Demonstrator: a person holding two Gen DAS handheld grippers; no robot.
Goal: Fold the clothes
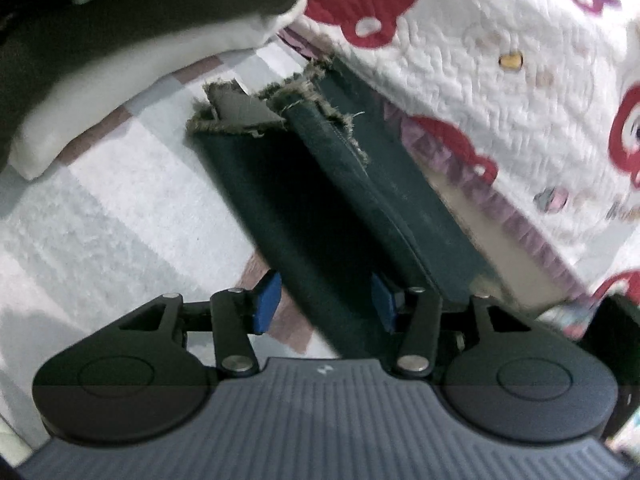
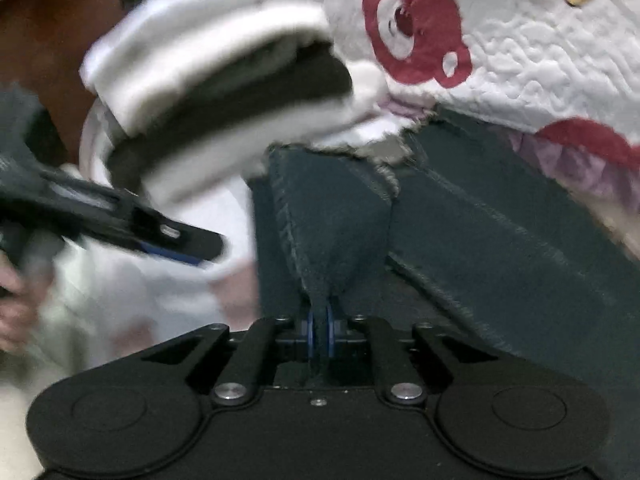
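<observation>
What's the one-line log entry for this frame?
right gripper: shut on dark jeans | left gripper: open, straddling jeans | stage: fold underway

Left gripper (image 1: pixel 324 304) jaws apart, pads not pressing. Right gripper (image 2: pixel 319 330) pinched nearly shut on jeans (image 2: pixel 340 248). Hand (image 2: pixel 16 304) at 9 o'clock in right view.

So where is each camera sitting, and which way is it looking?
Left wrist: on the left gripper, looking down along open jaws that straddle the dark frayed jeans on the bed sheet.
Right wrist: on the right gripper, jaws pinching a jeans fold; a hand shows at left.
Shared: jeans, folded clothes pile, bear quilt.
</observation>
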